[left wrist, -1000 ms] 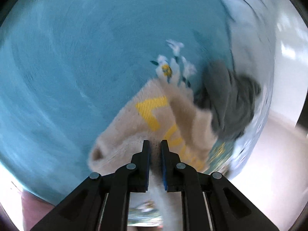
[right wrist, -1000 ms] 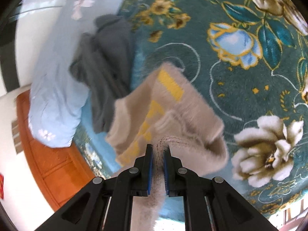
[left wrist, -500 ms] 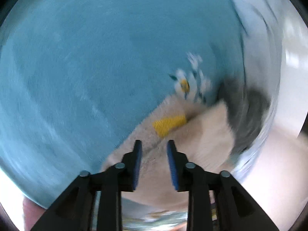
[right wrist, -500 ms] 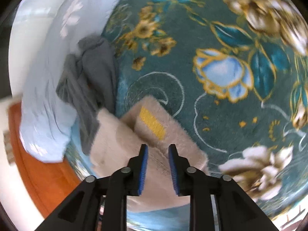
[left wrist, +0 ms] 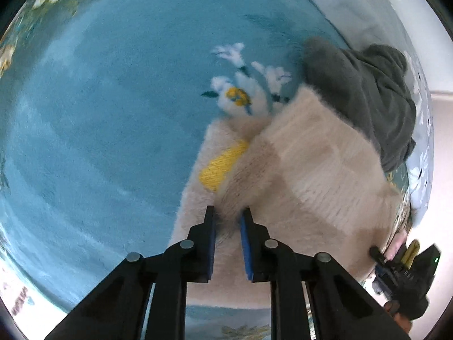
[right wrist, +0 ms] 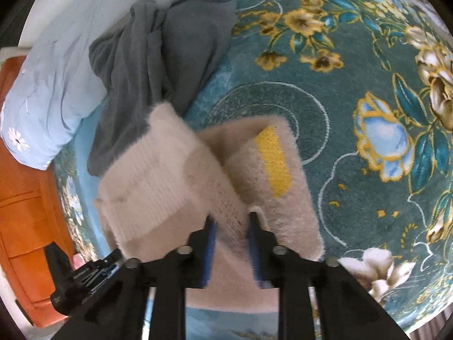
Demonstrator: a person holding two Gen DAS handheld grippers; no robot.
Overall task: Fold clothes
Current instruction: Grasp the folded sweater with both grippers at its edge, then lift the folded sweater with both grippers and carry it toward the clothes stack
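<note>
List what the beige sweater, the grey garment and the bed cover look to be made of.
Beige sweater: fuzzy knit, probably wool or acrylic; ribbed rows and a hairy halo at the edges.
Grey garment: soft matte fleece or brushed jersey, by its limp, thick folds.
Bed cover: short plush pile, likely synthetic, with a printed floral pattern.

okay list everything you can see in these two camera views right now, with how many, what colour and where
sweater: one, beige and fuzzy with yellow patches, folded on the blanket under both tools
grey garment: one, dark grey, crumpled beyond the sweater, touching its far edge
blanket: one, teal with gold, blue and cream flowers, covering the bed
pillow: one, light blue with small white flowers, past the grey garment at the bed's edge
wooden furniture: one, orange-brown, beside the bed at the left of the right wrist view
left tool: one, black with blue pads, open, fingers either side of a sweater fold
right tool: one, black with blue pads, open over the sweater's near edge
</note>
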